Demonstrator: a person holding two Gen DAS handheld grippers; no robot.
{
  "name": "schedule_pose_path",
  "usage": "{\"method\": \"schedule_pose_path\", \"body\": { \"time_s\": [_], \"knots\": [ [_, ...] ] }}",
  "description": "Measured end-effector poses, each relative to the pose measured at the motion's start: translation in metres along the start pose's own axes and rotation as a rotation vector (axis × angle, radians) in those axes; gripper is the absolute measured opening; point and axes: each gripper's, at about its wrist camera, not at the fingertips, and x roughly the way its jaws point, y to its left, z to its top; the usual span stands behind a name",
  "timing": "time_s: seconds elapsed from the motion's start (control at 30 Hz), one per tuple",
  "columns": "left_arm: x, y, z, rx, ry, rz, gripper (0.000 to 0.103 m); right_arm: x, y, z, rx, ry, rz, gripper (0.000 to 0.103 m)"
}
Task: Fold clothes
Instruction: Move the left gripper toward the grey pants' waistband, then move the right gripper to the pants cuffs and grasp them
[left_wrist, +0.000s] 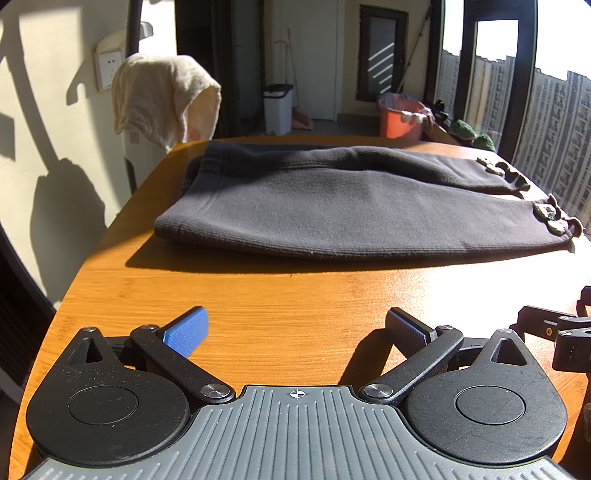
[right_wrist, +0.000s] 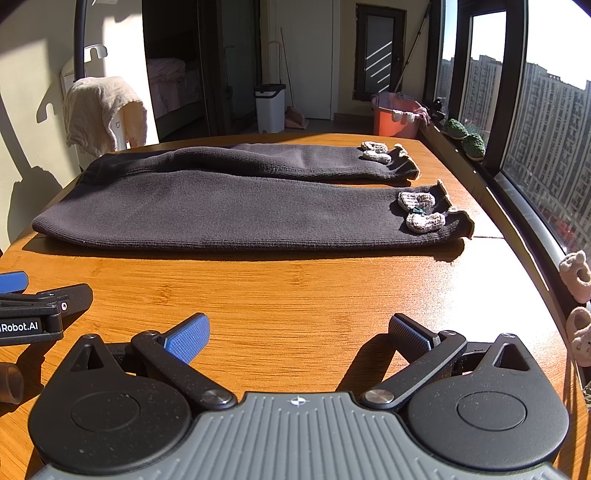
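Dark grey knit trousers (left_wrist: 332, 206) (right_wrist: 229, 206) lie flat across the wooden table (left_wrist: 280, 295) (right_wrist: 295, 288), waist at the left, two legs running right. Small beige knitted bows (right_wrist: 421, 210) decorate the leg cuffs. My left gripper (left_wrist: 297, 328) hovers low over bare wood in front of the trousers, open, nothing between its blue pads (left_wrist: 188, 332). My right gripper (right_wrist: 299, 332) is likewise open and empty, short of the near leg. Part of the left gripper (right_wrist: 40, 314) shows at the left edge of the right wrist view.
A cream towel (left_wrist: 162, 96) hangs over an appliance behind the table's far left corner. A white bin (left_wrist: 277, 109) and an orange bucket (left_wrist: 400, 116) stand on the floor beyond. Windows run along the right side, close to the table edge.
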Motion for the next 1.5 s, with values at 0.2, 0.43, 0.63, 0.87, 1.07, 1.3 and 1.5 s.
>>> {"method": "schedule_pose_path", "body": {
  "time_s": [0.2, 0.43, 0.63, 0.87, 1.07, 1.3, 1.5],
  "knots": [
    [-0.002, 0.007, 0.007, 0.032, 0.05, -0.067, 0.103, -0.001, -0.001, -0.001, 0.0, 0.004, -0.005, 0.103],
    [-0.015, 0.032, 0.065, -0.058, -0.066, -0.266, 0.103, -0.001, -0.001, 0.0, -0.009, 0.012, -0.002, 0.103],
    [0.042, 0.023, 0.084, -0.063, 0.046, -0.291, 0.103, 0.005, -0.011, 0.015, -0.068, 0.036, 0.106, 0.103],
    [0.063, 0.018, 0.066, -0.038, 0.033, -0.303, 0.103, 0.015, -0.027, 0.056, 0.043, -0.195, 0.037, 0.084],
    [0.058, 0.024, 0.059, -0.031, 0.013, -0.322, 0.103, 0.059, -0.033, 0.063, 0.148, -0.1, 0.011, 0.049],
    [0.047, 0.031, 0.053, -0.057, 0.035, -0.337, 0.103, 0.043, -0.022, 0.046, 0.07, -0.083, -0.01, 0.05],
    [0.027, 0.031, 0.036, -0.029, 0.04, -0.349, 0.103, 0.023, -0.023, 0.028, 0.042, -0.086, 0.002, 0.05]
  ]
}}
